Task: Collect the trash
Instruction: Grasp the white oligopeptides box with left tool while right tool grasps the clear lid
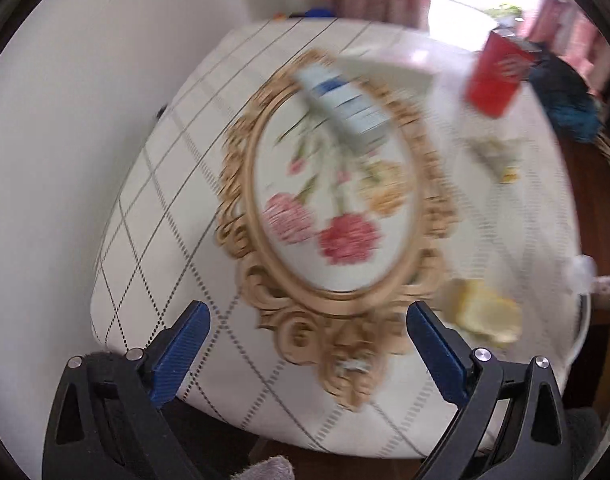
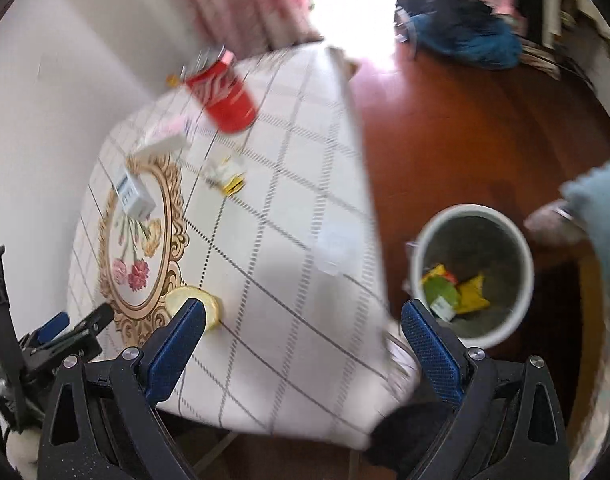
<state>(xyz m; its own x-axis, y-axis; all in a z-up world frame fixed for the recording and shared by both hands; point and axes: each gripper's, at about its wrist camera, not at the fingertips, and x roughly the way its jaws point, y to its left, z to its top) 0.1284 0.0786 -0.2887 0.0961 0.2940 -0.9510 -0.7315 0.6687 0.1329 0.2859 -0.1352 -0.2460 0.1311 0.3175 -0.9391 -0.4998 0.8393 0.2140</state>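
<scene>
Two claws, both empty: left claw [image 1: 307, 354] and right claw [image 2: 303, 350], jaws spread wide apart.

Left wrist view, nearest trash: yellow lemon slice [image 1: 485, 314] just ahead and right of the right finger, on the tabletop [image 1: 153, 216].
Left wrist view, farther off: one red can [image 1: 497, 76] upright at far right; one blue-and-white box [image 1: 345, 108], long axis running diagonally away; one crumpled wrapper [image 1: 497, 156].

Right wrist view, bin: one white bin [image 2: 471, 272] on the floor, right of the tabletop, just ahead of the right finger; wrappers inside.
Right wrist view, lemon slice [image 2: 193, 304]: touching the left fingertip in the picture.
Right wrist view, count: one can [image 2: 225, 94], one box [image 2: 135, 196], one wrapper [image 2: 227, 174].
Nearer claw, as a judgement: either, lemon slice close to both.
</scene>
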